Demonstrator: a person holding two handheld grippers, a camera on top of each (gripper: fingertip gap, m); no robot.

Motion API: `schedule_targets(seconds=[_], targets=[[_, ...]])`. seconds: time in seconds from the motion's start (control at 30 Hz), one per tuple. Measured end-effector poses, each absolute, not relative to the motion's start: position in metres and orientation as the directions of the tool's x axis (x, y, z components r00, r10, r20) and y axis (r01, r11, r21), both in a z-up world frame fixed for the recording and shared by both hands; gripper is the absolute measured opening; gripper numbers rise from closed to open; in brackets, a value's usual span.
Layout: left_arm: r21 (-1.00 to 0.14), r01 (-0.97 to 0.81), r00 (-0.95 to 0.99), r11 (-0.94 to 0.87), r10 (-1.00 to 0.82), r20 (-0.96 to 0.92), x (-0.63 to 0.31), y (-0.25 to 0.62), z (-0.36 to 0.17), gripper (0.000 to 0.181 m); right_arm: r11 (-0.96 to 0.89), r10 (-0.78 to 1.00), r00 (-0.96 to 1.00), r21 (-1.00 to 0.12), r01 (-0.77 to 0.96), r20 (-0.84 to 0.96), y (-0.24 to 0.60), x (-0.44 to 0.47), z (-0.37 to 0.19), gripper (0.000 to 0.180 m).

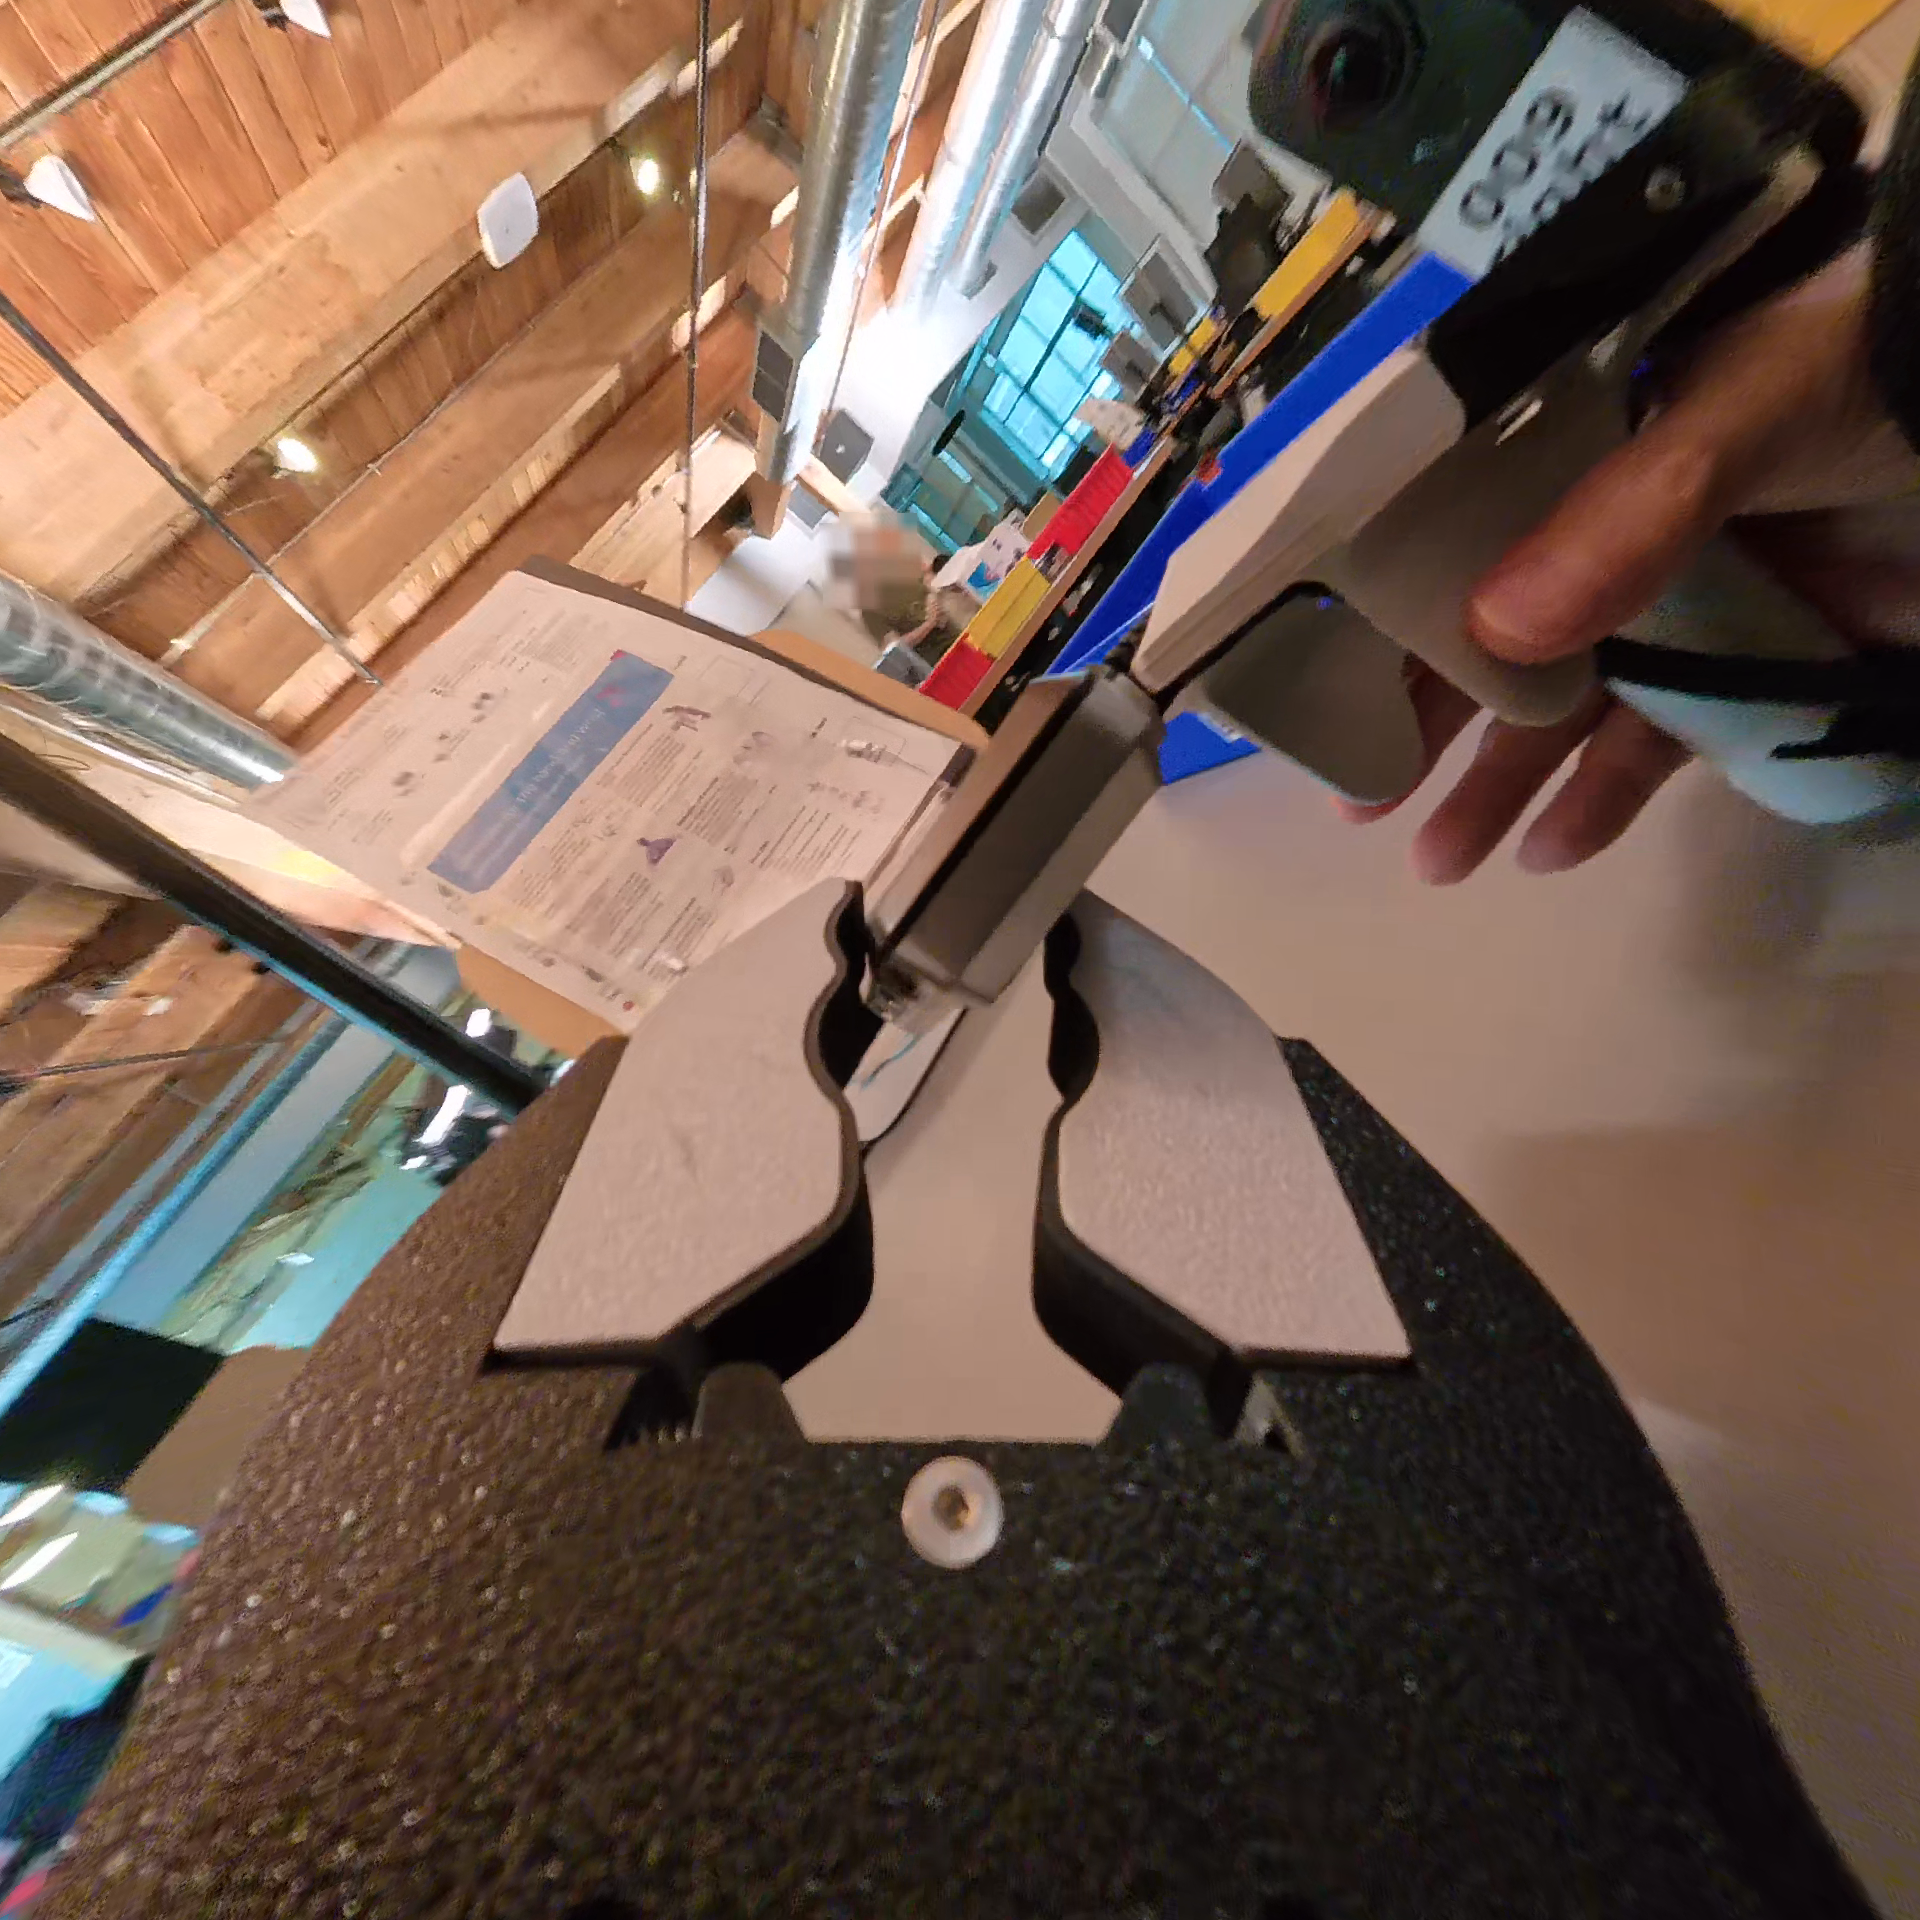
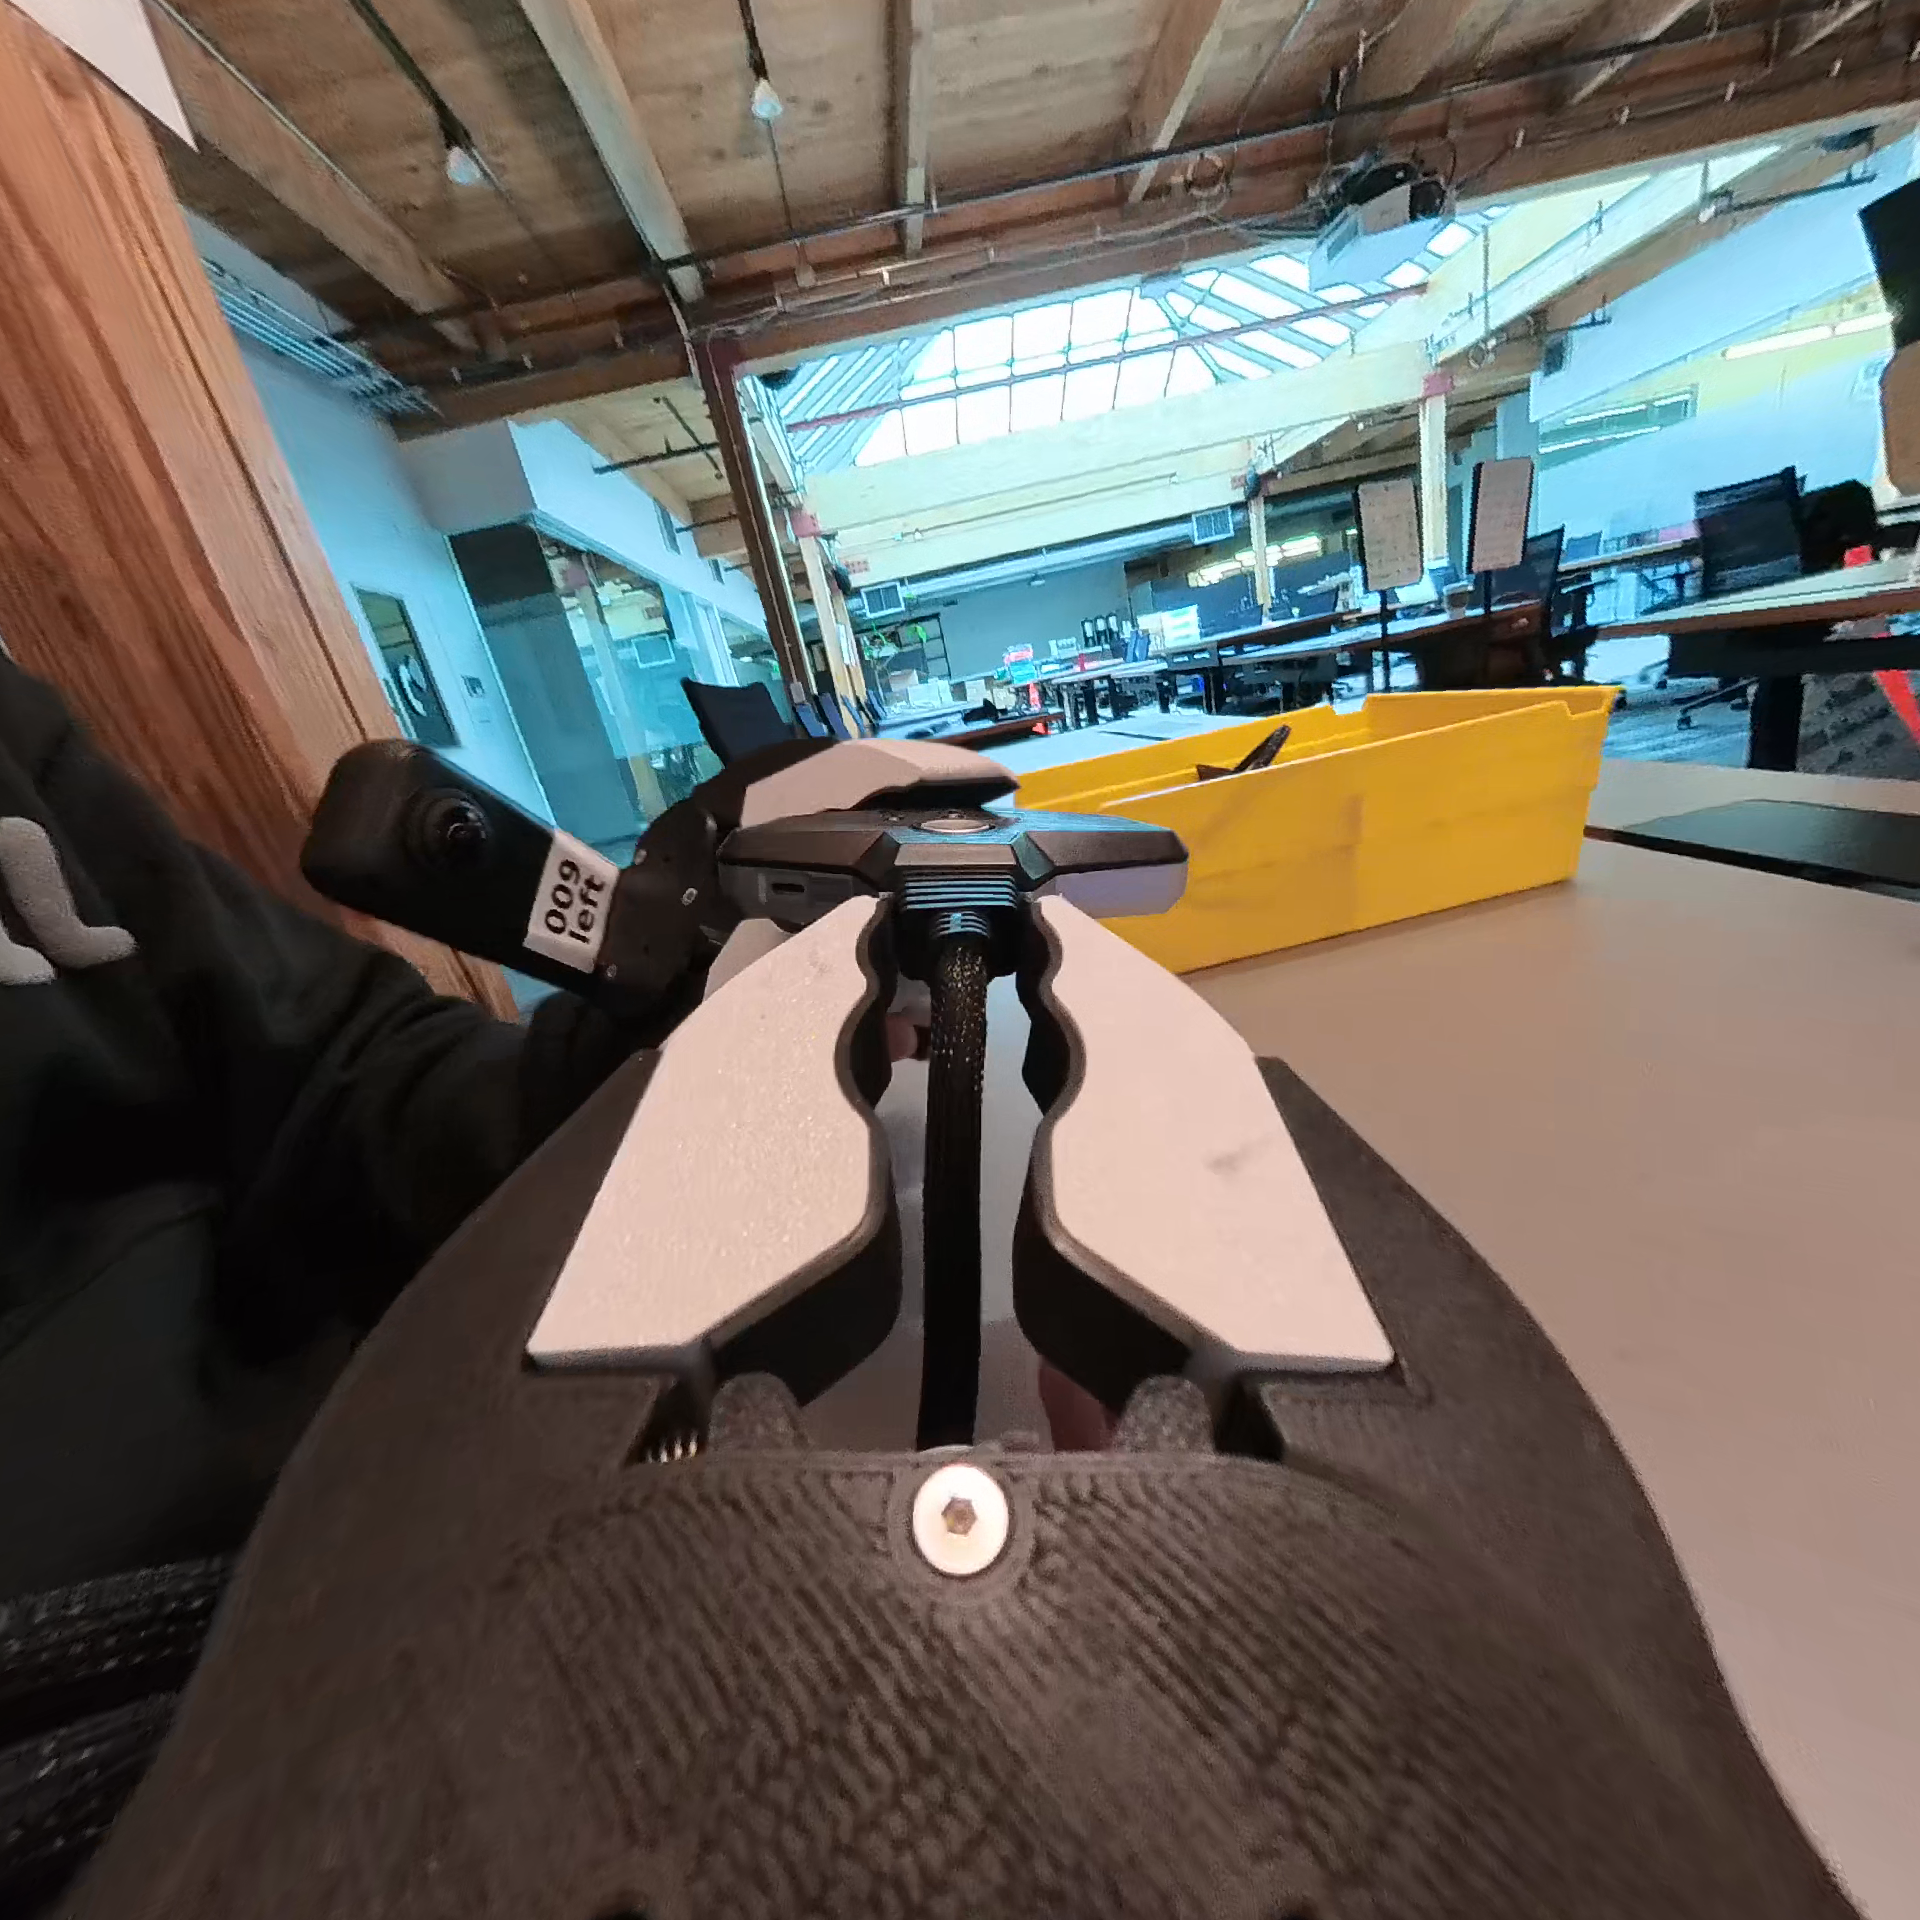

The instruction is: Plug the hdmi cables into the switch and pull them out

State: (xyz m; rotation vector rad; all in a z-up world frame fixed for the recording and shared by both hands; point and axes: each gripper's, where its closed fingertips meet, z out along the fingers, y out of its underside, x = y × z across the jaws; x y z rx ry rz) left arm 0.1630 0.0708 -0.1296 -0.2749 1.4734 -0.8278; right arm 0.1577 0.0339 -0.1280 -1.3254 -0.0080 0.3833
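Note:
My left gripper [image 1: 951, 935] is shut on a grey metal switch [image 1: 1029, 831] and holds it above the table. In the right wrist view the switch [image 2: 935, 842] lies crosswise, clamped between the left gripper's fingers [image 2: 873, 774]. My right gripper [image 2: 958, 935] is shut on the plug [image 2: 956, 904] of a black braided HDMI cable [image 2: 951, 1143]. The plug sits against the switch's near side, and the cable runs back between my fingers. In the left wrist view the right gripper [image 1: 1164, 665] meets the switch's far end, held by a hand [image 1: 1610, 582].
A yellow bin [image 2: 1351, 831] stands on the grey table [image 2: 1558, 1143] behind the switch. A dark flat item [image 2: 1766, 831] lies at the right. A printed sheet on cardboard [image 1: 623, 779] stands beyond the switch. A dark sleeve [image 2: 208, 1143] is on the left.

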Motion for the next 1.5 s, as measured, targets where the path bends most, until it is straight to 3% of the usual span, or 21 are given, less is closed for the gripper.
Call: schedule_targets(seconds=[0.17,0.27,0.33,0.43,0.5,0.6,0.77,0.87,0.93,1.0,1.1,1.27,1.4,1.5], targets=[[-0.764,0.401,-0.280,0.506,-0.726,-0.628,0.147,0.074,-0.106,0.038,0.280,0.282,0.917,-0.890,-0.359,-0.281,0.019,0.176,-0.118,0.022],[-0.844,0.339,-0.322,0.416,-0.792,-0.519,0.142,0.109,-0.089,0.041,0.301,0.225,0.929,-0.885,-0.354,-0.295,0.009,0.191,-0.121,0.022],[-0.866,0.238,-0.339,0.440,-0.797,-0.499,0.140,0.139,-0.093,0.040,0.307,0.195,0.936,-0.888,-0.342,-0.293,0.007,0.195,-0.122,0.022],[-0.869,-0.049,-0.262,0.492,-0.846,-0.464,0.142,0.208,-0.114,0.041,0.294,0.193,0.938,-0.895,-0.336,-0.289,0.009,0.193,-0.125,0.022],[-0.897,-0.169,-0.175,0.407,-0.909,-0.379,0.143,0.253,-0.119,0.040,0.284,0.204,0.938,-0.900,-0.330,-0.280,0.011,0.190,-0.125,0.022],[-0.940,-0.315,-0.075,0.131,-0.991,-0.113,0.155,0.305,-0.123,0.040,0.266,0.222,0.936,-0.907,-0.328,-0.273,0.015,0.185,-0.127,0.022],[-0.800,-0.562,-0.100,-0.210,-0.943,0.317,0.196,0.330,-0.152,0.034,0.249,0.253,0.933,-0.915,-0.319,-0.256,0.019,0.178,-0.127,0.022],[-0.707,-0.585,-0.116,-0.397,-0.822,0.558,0.219,0.322,-0.154,0.030,0.256,0.265,0.933,-0.915,-0.312,-0.244,0.017,0.177,-0.126,0.022],[-0.648,-0.575,-0.113,-0.500,-0.736,0.668,0.230,0.320,-0.152,0.017,0.263,0.278,0.934,-0.917,-0.300,-0.226,0.015,0.174,-0.124,0.022],[-0.626,-0.564,-0.114,-0.538,-0.701,0.704,0.236,0.318,-0.156,0.000,0.284,0.297,0.930,-0.909,-0.304,-0.218,0.012,0.172,-0.120,0.022],[-0.634,-0.501,-0.111,-0.589,-0.683,0.722,0.240,0.322,-0.154,0.000,0.296,0.303,0.929,-0.906,-0.303,-0.212,0.008,0.173,-0.118,0.022],[-0.849,-0.361,-0.142,-0.385,-0.877,0.459,0.224,0.328,-0.114,0.000,0.342,0.334,0.916,-0.877,-0.336,-0.221,-0.001,0.174,-0.111,0.022],[-0.855,-0.401,-0.062,-0.329,-0.921,0.384,0.213,0.337,-0.100,0.000,0.340,0.327,0.920,-0.881,-0.329,-0.217,-0.002,0.174,-0.111,0.022],[-0.788,-0.505,0.074,-0.352,-0.927,0.366,0.211,0.354,-0.129,0.030,0.328,0.330,0.919,-0.886,-0.327,-0.216,0.001,0.172,-0.112,0.022]])
